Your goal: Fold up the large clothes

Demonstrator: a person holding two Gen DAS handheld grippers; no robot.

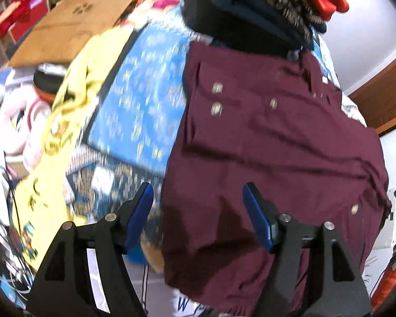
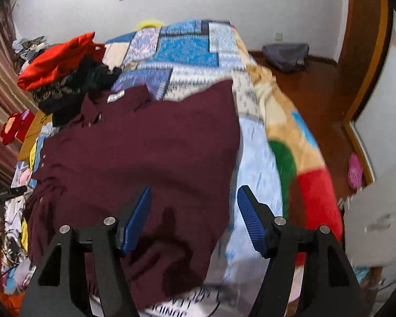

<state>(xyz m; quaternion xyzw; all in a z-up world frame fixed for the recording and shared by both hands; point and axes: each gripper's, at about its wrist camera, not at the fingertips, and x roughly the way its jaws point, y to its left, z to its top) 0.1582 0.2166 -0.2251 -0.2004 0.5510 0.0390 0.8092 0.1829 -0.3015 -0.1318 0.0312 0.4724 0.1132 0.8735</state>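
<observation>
A large maroon shirt point(image 1: 272, 148) with pale buttons lies spread, partly folded, on a patterned bedspread point(image 1: 142, 111). It also shows in the right wrist view point(image 2: 145, 153), collar toward the far left. My left gripper point(image 1: 198, 198) is open and empty, held above the shirt's left near edge. My right gripper point(image 2: 194, 200) is open and empty, held above the shirt's right near edge. Both views are motion-blurred.
A pile of folded clothes point(image 1: 264, 8), black, patterned and red, sits beyond the shirt's collar; it also shows in the right wrist view point(image 2: 63, 74). A yellow garment point(image 1: 66, 121) lies left. The bed's right side drops to a wooden floor point(image 2: 316, 92) with a grey bag point(image 2: 286, 54).
</observation>
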